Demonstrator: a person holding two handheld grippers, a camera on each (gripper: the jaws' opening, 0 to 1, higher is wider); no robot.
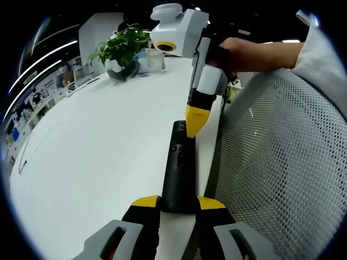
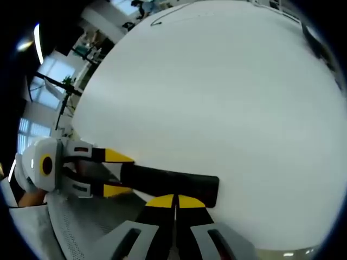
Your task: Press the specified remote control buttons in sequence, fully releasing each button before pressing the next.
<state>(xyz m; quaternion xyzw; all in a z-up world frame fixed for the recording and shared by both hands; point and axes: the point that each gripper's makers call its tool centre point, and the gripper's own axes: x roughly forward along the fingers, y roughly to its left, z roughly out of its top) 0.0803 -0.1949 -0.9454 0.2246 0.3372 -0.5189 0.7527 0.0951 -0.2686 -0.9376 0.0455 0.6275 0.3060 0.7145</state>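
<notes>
A long black remote control point(image 1: 179, 168) lies lengthwise over the white table point(image 1: 97, 151), its near end clamped between the yellow tips of my left gripper point(image 1: 178, 203). From above, my right gripper point(image 1: 196, 119), held by a hand point(image 1: 244, 54), comes down with its jaws together, the yellow tip meeting the far end of the remote's button face. In the right gripper view the remote point(image 2: 173, 184) runs across the bottom, the right gripper point(image 2: 175, 201) is shut with its tips against it, and the left gripper point(image 2: 115, 173) grips its left end.
A potted green plant point(image 1: 122, 49) and a pale container point(image 1: 154, 58) stand at the table's far end. A grey mesh chair back point(image 1: 282, 162) rises along the table's right edge. A thin cable point(image 2: 162, 19) lies far across the table top.
</notes>
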